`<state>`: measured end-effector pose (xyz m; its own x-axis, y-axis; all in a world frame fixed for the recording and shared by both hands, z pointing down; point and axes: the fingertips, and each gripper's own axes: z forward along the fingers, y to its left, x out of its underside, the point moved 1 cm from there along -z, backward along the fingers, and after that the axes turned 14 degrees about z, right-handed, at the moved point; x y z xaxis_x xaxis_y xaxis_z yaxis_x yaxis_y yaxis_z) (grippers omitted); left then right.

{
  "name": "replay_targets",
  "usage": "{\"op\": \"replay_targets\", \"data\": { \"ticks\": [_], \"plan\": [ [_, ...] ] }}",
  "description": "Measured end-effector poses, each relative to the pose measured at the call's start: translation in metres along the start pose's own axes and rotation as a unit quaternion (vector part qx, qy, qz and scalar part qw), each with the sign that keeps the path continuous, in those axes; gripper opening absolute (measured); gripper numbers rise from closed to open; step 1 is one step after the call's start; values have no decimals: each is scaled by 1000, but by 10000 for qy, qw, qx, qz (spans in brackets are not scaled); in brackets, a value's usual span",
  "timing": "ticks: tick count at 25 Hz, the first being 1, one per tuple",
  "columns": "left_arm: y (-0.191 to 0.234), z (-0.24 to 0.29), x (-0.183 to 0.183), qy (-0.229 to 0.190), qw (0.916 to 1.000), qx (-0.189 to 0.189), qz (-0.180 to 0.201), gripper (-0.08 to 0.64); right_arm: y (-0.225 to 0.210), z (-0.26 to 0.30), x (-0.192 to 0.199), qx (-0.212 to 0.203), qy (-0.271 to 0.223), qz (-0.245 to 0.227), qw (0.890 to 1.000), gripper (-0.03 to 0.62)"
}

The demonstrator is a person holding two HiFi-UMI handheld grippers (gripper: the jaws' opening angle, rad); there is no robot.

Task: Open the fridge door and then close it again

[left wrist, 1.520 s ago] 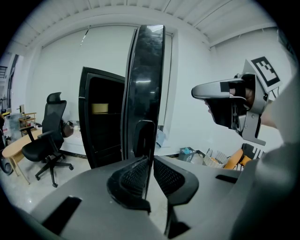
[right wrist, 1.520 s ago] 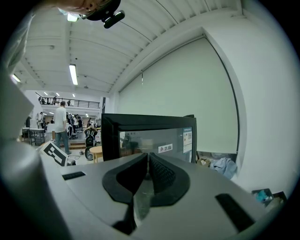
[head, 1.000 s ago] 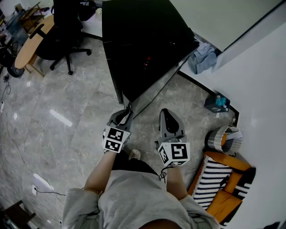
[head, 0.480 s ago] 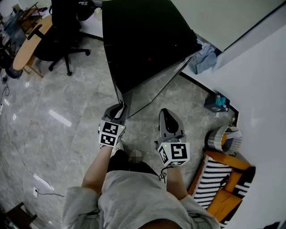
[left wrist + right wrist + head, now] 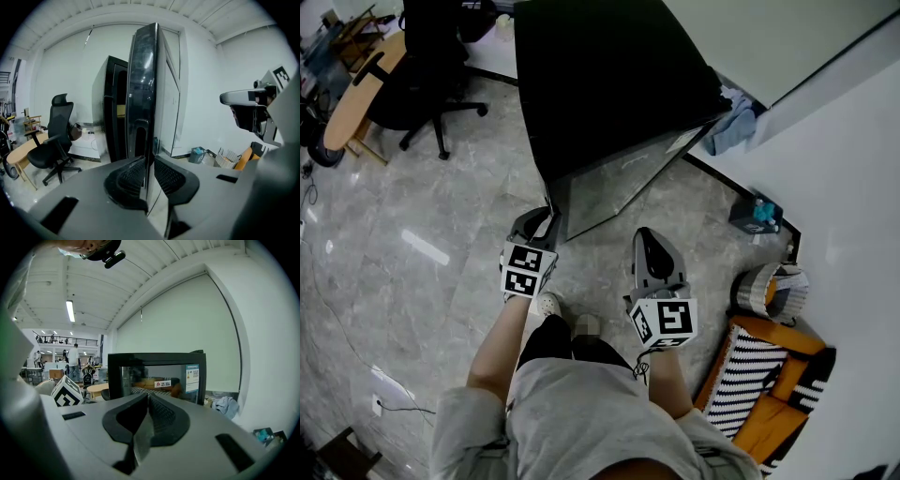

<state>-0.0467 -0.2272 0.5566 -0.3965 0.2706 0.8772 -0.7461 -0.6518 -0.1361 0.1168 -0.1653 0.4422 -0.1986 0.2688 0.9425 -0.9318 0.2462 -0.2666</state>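
Gripping the free edge of the fridge door (image 5: 614,192), the left claw (image 5: 149,161) is clamped on it, with the door edge running up between the pads. The claw has just been easing a little wider. The door is part open, swung out from the black fridge (image 5: 600,75), which stands on the grey floor (image 5: 441,216) beside the white wall.

The right claw (image 5: 147,398) hangs clear of the door, closed together, nothing in it.

Right gripper view, on the door: a small white label (image 5: 163,384) with a red mark and two Chinese characters, not surely legible. A blue-and-white sticker (image 5: 191,378) sits at the door's upper right corner, print too small to read.
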Motion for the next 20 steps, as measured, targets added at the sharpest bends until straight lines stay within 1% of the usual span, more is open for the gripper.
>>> {"op": "replay_targets", "data": {
  "ticks": [13,16,20],
  "plan": [
    [49,24,-1,77,9998,-77,153,63,1,18,5,189,45,33,9998,26],
    [57,29,-2,91,9997,-69,218,64,1,20,5,241,50,36,9997,26],
    [63,33,-5,69,9998,-26,199,64,0,22,5,320,42,32,9995,26]
  ]
}}
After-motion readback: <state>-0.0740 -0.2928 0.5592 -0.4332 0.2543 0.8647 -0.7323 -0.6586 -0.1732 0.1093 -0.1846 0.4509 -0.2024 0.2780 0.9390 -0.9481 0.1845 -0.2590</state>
